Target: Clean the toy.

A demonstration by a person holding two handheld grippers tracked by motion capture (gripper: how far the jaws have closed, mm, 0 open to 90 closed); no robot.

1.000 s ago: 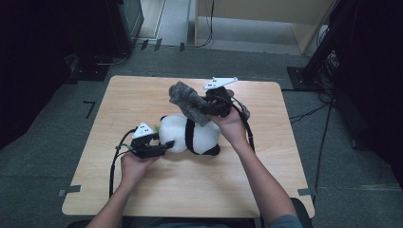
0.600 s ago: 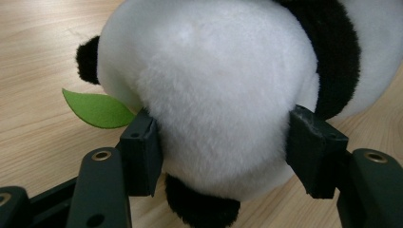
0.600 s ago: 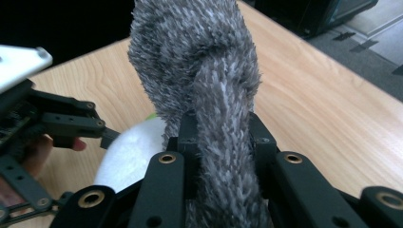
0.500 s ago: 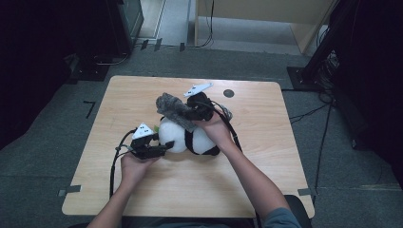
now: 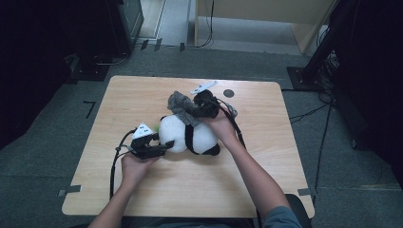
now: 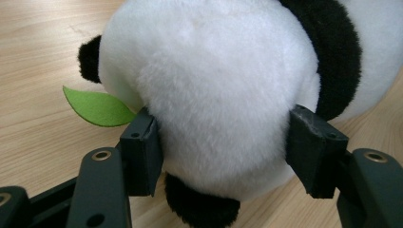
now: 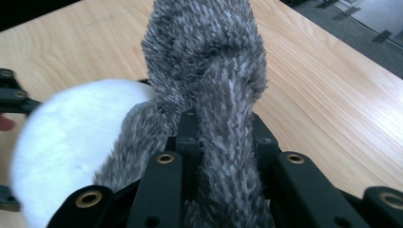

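High view: plush panda point(image 5: 190, 135) lies mid-worktop point(image 5: 266, 180); left claw point(image 5: 161, 149) at its head end, right claw point(image 5: 192, 111) above its far side with grey furry cloth point(image 5: 180, 104).
Left claw view: pads clamped on the panda's white head; green leaf point(image 6: 97, 107) beside it.
Right claw view: jaws pinched together on the grey furry cloth, which touches the panda.

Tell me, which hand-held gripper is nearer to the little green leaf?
Left. The left hand-held gripper squeezes the panda, with the green leaf just beside one jaw. The right hand-held gripper holds a grey furry cloth above the panda's far side.
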